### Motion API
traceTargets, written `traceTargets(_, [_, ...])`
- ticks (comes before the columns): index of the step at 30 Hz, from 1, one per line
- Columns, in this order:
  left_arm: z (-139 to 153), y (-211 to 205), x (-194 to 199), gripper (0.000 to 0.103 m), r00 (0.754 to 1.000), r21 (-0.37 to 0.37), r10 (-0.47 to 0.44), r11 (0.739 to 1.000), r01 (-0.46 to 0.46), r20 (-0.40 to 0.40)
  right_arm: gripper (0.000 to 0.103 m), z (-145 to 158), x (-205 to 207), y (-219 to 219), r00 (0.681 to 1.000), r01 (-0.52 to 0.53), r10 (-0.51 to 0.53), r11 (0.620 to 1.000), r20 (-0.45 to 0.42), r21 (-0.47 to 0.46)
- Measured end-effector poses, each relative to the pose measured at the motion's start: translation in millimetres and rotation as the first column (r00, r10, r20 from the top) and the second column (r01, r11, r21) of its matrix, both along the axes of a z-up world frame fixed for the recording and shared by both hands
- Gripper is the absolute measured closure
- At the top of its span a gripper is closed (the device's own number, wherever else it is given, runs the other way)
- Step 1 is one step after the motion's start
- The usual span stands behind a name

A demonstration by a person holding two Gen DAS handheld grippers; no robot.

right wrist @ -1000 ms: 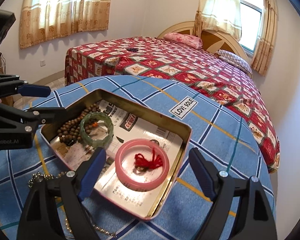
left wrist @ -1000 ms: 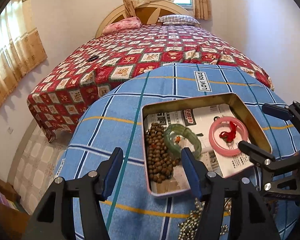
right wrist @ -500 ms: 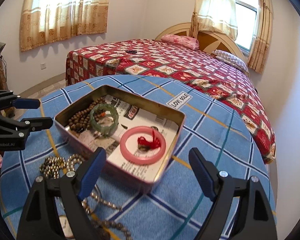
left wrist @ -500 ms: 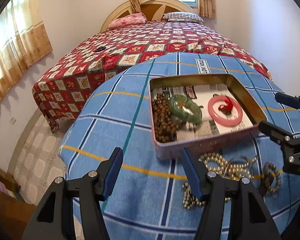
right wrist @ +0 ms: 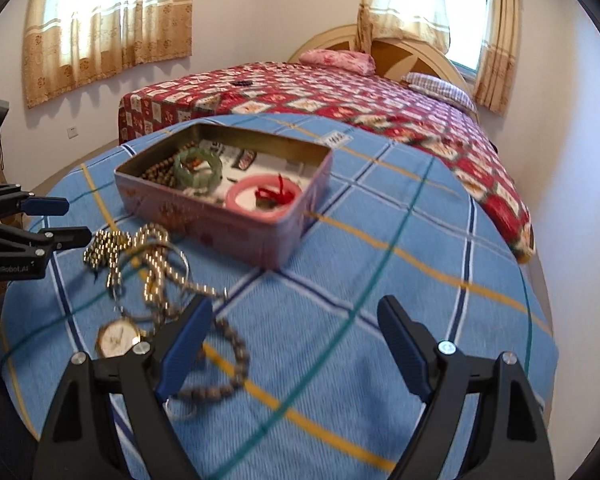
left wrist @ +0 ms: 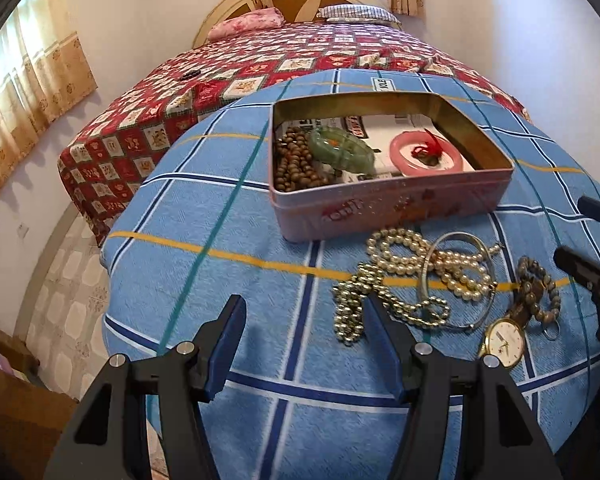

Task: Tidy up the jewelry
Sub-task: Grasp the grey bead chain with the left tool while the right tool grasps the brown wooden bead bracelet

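Note:
A pink tin (left wrist: 392, 204) (right wrist: 204, 220) sits open on the blue checked tablecloth (left wrist: 228, 216). Inside lie brown beads (left wrist: 296, 166), a green bangle (left wrist: 342, 148) (right wrist: 198, 168) and a pink bangle (left wrist: 424, 154) (right wrist: 244, 196) with a red tassel. In front of the tin lie a pearl necklace (left wrist: 432, 260), a shiny bead chain (left wrist: 356, 304) (right wrist: 116, 244), a thin metal bangle (left wrist: 480, 276), a watch (left wrist: 502, 342) (right wrist: 118, 336) and a stone bead bracelet (left wrist: 536, 288) (right wrist: 232, 364). My left gripper (left wrist: 305, 308) (right wrist: 76, 220) is open and empty, left of the chain. My right gripper (right wrist: 294, 308) (left wrist: 576, 228) is open and empty, right of the bracelet.
A bed with a red patterned quilt (left wrist: 260, 64) (right wrist: 340, 92) stands just behind the round table. Tiled floor (left wrist: 64, 280) drops off at the table's left edge. A brown box (left wrist: 16, 408) sits low at the left. White walls and curtained windows surround the room.
Both grippers have drawn back from over the tin toward the table's near side and sunk lower. The loose jewelry in front of the tin has come into view. Jaws unchanged.

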State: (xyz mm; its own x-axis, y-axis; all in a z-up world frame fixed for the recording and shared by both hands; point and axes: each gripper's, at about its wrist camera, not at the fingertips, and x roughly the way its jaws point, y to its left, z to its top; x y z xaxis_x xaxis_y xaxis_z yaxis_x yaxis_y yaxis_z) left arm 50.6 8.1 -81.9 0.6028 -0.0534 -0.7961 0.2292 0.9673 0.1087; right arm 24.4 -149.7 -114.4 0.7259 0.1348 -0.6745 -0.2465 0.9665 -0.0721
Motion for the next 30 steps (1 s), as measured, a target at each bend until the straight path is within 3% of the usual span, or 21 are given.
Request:
traceTargets(4, [-1.0, -7.7, -4.3, 0.042, 1.0, -0.003, -0.012, 1.0, 0.012, -0.001, 0.018, -4.3, -5.7, 2.2, 1.0, -0.015, 0.015, 1.0, -0.014, -0.014])
traceTargets(9, [-4.3, -11.3, -7.2, 0.042, 1.0, -0.001, -0.017, 1.0, 0.017, -0.009, 0.029, -11.2, -6.4, 6.9, 0.999, -0.032, 0.031, 0.999, -0.029, -0.04])
traceTargets(17, [-17.0, -15.3, 2.7, 0.042, 0.999, -0.029, -0.019, 0.999, 0.018, -0.033, 0.033, -21.7, -5.4, 7.3, 0.998, -0.03, 0.028, 0.999, -0.058, -0.034])
traceTargets(20, [-21.7, -15.6, 8.1, 0.043, 0.999, -0.043, -0.019, 0.999, 0.017, -0.032, 0.043, -26.8, -3.8, 10.0, 0.997, -0.036, 0.033, 0.999, -0.074, -0.037])
traceTargets(23, [-20.6, -14.8, 9.0, 0.086, 0.999, -0.068, -0.034, 0.997, 0.031, -0.037, 0.057, -27.8, -4.3, 10.3, 0.996, -0.05, 0.049, 0.999, -0.078, -0.014])
traceTargets(27, [-18.7, -9.8, 6.7, 0.089, 0.998, -0.089, -0.036, 0.995, 0.033, -0.043, 0.09, -27.2, -6.8, 12.0, 0.993, -0.079, 0.079, 0.997, -0.084, 0.01])
traceTargets(30, [-13.5, -5.6, 3.9, 0.093, 0.999, -0.101, -0.03, 0.995, 0.027, -0.03, 0.092, -26.1, -7.7, 10.3, 0.993, -0.082, 0.085, 0.996, -0.085, 0.031])
